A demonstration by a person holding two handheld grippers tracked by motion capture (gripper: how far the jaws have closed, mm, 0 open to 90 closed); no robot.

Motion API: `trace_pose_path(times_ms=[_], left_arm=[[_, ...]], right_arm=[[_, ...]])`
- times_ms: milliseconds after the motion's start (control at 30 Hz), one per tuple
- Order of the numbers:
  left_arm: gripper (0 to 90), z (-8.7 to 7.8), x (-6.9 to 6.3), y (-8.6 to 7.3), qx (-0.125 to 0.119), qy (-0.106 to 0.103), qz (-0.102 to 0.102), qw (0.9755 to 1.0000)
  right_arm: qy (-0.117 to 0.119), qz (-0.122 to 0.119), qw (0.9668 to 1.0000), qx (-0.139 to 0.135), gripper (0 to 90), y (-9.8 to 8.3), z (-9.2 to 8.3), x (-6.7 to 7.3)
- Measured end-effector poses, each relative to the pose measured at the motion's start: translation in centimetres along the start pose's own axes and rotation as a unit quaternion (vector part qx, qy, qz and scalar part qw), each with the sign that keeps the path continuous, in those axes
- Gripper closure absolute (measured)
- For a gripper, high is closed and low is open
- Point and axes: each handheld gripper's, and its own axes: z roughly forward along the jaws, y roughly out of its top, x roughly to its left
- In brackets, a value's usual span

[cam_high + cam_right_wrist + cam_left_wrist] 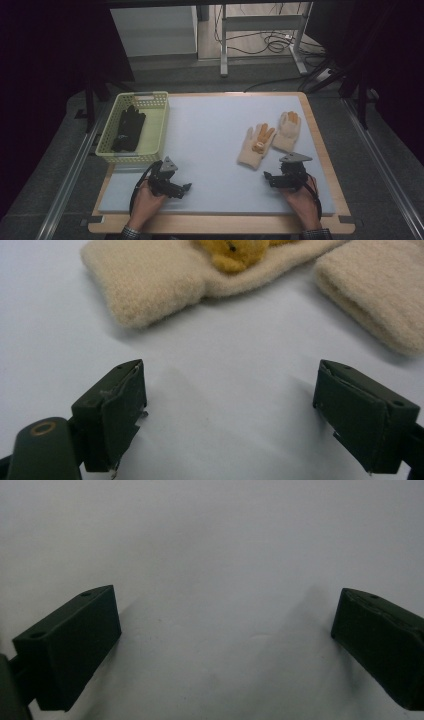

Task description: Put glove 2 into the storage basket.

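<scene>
Yellow plastic forms the basket (158,116) at the mat's far left corner, and a pair of black gloves (128,129) lies inside it. Just in front of the basket, near the left part of the mat's (210,130) front edge, the left gripper (186,189) rests low with its jaws spread wide and nothing between them; its own view shows bare pale mat.

Toward the right edge lie two cream knitted gloves with orange fingertips, side by side and just overlapping, cuffs toward the person. The left cream glove (256,146) has a small orange teddy patch (235,251) on its back; the right cream glove (287,131) lies a little farther back. The right gripper (266,176) sits just in front of them, jaws also wide and empty, aimed at the cuff (145,287) of the left cream glove.

The step in hand looks like picking up that nearer glove. To do it well, slide one jaw low under the cuff edge, pinch through the thick folded knit only, and lift clear before travelling, so the neighbouring glove isn't dragged along.
</scene>
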Motion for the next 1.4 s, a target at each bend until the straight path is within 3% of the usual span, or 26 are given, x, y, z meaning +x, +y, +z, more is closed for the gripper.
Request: trace_pose_path(times_ms=[367, 533, 600, 767, 1067, 1267, 1400], left_arm=[[0.0, 0.1, -0.1, -0.1, 0.000, 0.001, 0.002, 1.0000], [0.0, 0.1, 0.0, -0.1, 0.000, 0.001, 0.002, 1.0000], [0.0, 0.1, 0.0, -0.1, 0.000, 0.001, 0.002, 1.0000], [0.0, 0.1, 0.0, -0.1, 0.000, 0.001, 0.002, 1.0000], [0.0, 0.1, 0.0, -0.1, -0.001, 0.001, 0.001, 1.0000], [0.0, 0.1, 0.0, -0.1, -0.001, 0.001, 0.001, 1.0000], [0.0, 0.1, 0.0, -0.1, -0.001, 0.000, 0.001, 1.0000]], right_arm=[[0.003, 0.005, 1.0000, -0.004, 17.8, 0.0, -0.1, -0.2], [0.004, 0.002, 1.0000, 0.000, 21.2, 0.3, -0.3, -1.0], [-0.004, -0.001, 1.0000, -0.001, 22.6, 0.6, -0.6, -1.6], [-0.018, 0.017, 0.9996, -0.016, 27.2, 1.9, -1.4, -3.7], [-0.050, 0.027, 0.9982, -0.021, 38.0, 4.4, -0.3, -6.9], [-0.062, 0.037, 0.9972, -0.019, 36.6, 5.8, 1.0, -8.6], [-0.069, 0.051, 0.9961, -0.020, 30.4, 6.4, 2.3, -9.8]])
